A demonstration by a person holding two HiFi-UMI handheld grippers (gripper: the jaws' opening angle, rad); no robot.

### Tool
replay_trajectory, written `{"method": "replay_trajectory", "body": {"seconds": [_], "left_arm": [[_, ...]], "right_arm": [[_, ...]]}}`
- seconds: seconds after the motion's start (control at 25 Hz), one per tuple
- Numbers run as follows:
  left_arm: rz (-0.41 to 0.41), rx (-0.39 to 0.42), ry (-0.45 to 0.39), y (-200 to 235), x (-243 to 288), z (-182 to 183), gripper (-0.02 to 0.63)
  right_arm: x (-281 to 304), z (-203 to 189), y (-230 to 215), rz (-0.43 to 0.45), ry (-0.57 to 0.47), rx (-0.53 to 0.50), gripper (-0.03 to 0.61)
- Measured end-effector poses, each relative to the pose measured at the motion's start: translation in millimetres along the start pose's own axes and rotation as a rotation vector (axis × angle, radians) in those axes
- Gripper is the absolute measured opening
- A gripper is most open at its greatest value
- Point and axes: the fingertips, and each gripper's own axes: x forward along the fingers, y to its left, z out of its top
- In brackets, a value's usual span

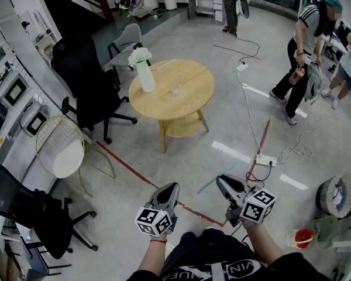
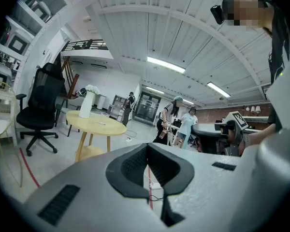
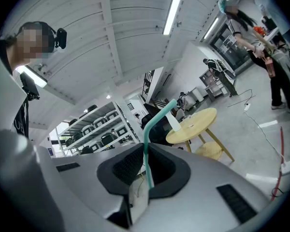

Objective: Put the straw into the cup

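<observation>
The right hand-held gripper [image 3: 146,153] pinches the green straw [image 3: 152,124]. The left hand-held gripper [image 2: 147,151] is clenched, empty. A loose pinch could drop the straw.

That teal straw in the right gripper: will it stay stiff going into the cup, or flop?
The straw looks thin, so it is probably very light and easy to crush between the fingers of the right gripper. It kinks at a joint above them, so the top likely flexes when nudged. The straight stretch looks fairly stiff.
</observation>
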Motion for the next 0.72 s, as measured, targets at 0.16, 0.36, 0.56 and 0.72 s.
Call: {"method": "replay_trajectory", "body": {"seconds": [0.16, 0.36, 0.56, 0.72], "left_arm": [[0.005, -0.004, -0.011, -13.6, 10.9, -7.4, 0.006], [0.016, -0.014, -0.007, -21.7, 15.6, -17.5, 0.006], [0.02, -0.013, -0.001, -19.2, 23.6, -15.7, 0.006], [0.013, -0.017, 0.005, -6.4, 41.4, -15.3, 0.006]], "right_arm": [[-10.7, 2.5, -12.7, 0.009, 0.002, 0.0, 0.031], [-19.7, 2.1, -19.8, 0.017, 0.005, -0.006, 0.031], [-17.5, 10.6, -28.4, 0.017, -0.003, -0.005, 0.031], [-1.9, 13.2, -40.5, 0.022, 0.0, -0.009, 0.031]]}}
